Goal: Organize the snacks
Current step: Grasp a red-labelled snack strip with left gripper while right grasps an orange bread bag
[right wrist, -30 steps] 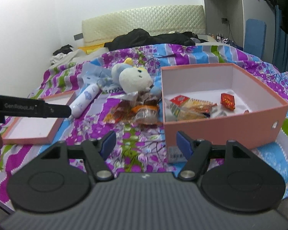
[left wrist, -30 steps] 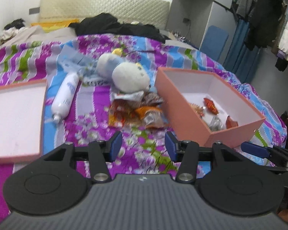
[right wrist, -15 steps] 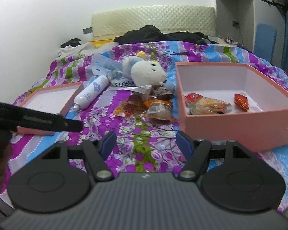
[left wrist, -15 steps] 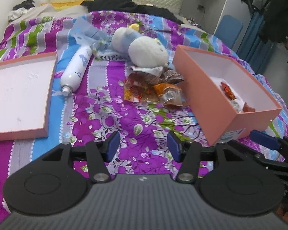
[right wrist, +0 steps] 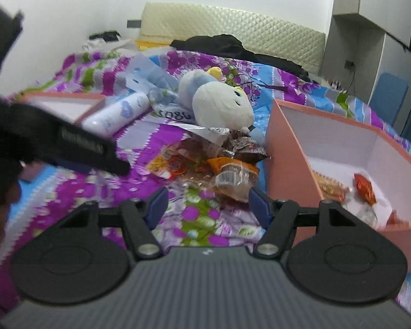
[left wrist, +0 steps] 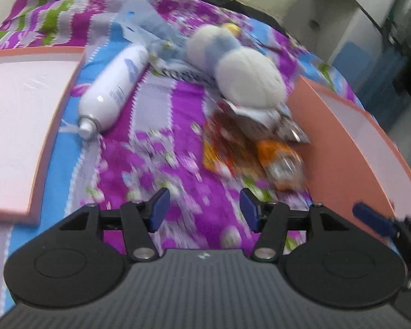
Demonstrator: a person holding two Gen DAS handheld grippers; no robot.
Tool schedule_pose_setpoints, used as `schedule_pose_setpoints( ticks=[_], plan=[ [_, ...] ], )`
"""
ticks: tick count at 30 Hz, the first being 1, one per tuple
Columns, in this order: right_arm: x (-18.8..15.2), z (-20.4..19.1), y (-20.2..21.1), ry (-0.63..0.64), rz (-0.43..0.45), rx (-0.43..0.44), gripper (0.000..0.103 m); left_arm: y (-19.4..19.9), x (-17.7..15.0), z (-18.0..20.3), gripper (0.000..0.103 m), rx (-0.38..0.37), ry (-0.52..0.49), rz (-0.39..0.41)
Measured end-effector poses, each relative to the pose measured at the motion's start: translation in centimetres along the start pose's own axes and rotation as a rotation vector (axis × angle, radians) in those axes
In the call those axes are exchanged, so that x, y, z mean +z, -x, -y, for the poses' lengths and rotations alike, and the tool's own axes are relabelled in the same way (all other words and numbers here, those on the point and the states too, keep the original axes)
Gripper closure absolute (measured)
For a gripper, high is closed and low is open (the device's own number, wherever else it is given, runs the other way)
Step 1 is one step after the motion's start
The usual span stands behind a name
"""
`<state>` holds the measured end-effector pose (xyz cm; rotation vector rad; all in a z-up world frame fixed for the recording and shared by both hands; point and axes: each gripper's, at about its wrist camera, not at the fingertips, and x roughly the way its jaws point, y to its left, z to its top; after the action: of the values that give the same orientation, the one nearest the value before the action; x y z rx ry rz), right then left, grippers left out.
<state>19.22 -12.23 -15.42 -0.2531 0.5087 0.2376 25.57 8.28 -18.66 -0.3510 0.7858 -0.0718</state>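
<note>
A heap of snack packets [left wrist: 254,142] [right wrist: 213,161] lies on the flowered bedspread beside the open pink box [left wrist: 350,148] [right wrist: 290,148]. Several packets [right wrist: 364,186] rest inside the box. My left gripper [left wrist: 204,208] hovers open just short of the heap, nothing between its blue pads. My right gripper [right wrist: 208,205] is also open and empty, its jaws closing a little, with an orange-and-clear packet [right wrist: 233,178] right ahead of its tips. The left gripper's black body [right wrist: 68,142] crosses the right wrist view at the left.
A white plush toy [left wrist: 241,76] [right wrist: 219,104] lies behind the snacks. A white spray bottle [left wrist: 112,90] [right wrist: 115,115] and the pink box lid [left wrist: 19,126] lie to the left. A blue plastic bag [right wrist: 148,79] and dark clothes [right wrist: 233,46] sit farther back.
Both grippers have come forward and down toward the snack heap, which now looks larger and closer. Both have rolled, tilting the views. The left jaws opened slightly.
</note>
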Motion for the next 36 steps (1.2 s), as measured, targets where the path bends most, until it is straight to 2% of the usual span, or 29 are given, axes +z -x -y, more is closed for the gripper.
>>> schedule_pose_setpoints(
  ticks=[3,6,9,11,13,17,19,23,24,25,31,36],
  plan=[
    [0.3,-0.2,-3.0,0.037,-0.025,-0.032,0.036,-2.1,2.0,-0.9,0.041,-0.033,0.039,0.007],
    [0.0,-0.5,-5.4,0.1,-0.051,-0.066,0.037,-4.8,3.6,-1.3,0.042,-0.07,0.061,-0.023],
    [-0.3,-0.7,-7.2,0.155,-0.084,-0.074,0.044,-7.2,4.2,-1.1,0.043,-0.098,0.058,-0.069],
    [-0.6,-1.0,-7.9,0.193,-0.087,-0.08,0.045,-8.6,4.2,-0.6,0.043,-0.095,0.039,-0.093],
    [-0.8,-1.3,-8.4,0.238,-0.079,-0.099,0.05,-9.8,4.1,-0.5,0.049,-0.086,0.029,-0.123],
    [-1.5,-2.3,-9.4,0.329,-0.073,-0.1,0.059,-11.2,4.2,-0.6,0.053,-0.123,0.052,-0.155],
    [-1.7,-2.5,-9.7,0.357,-0.073,-0.106,0.064,-11.5,4.2,-0.4,0.055,-0.126,0.05,-0.161],
    [-1.6,-2.7,-9.8,0.376,-0.057,-0.113,0.068,-11.9,4.4,-0.2,0.082,-0.135,0.063,-0.171],
    [-1.5,-2.7,-9.6,0.379,-0.053,-0.114,0.073,-12.0,4.4,0.0,0.09,-0.132,0.063,-0.172],
    [-1.5,-2.9,-9.4,0.383,-0.046,-0.117,0.083,-11.9,4.3,0.1,0.094,-0.128,0.068,-0.169],
    [-1.3,-2.8,-7.6,0.388,-0.031,-0.106,0.091,-9.7,4.3,0.8,0.102,-0.145,0.076,-0.129],
    [-1.4,-3.0,-5.4,0.395,-0.025,-0.099,0.094,-6.7,3.5,0.4,0.103,-0.138,0.104,-0.11]
  ],
)
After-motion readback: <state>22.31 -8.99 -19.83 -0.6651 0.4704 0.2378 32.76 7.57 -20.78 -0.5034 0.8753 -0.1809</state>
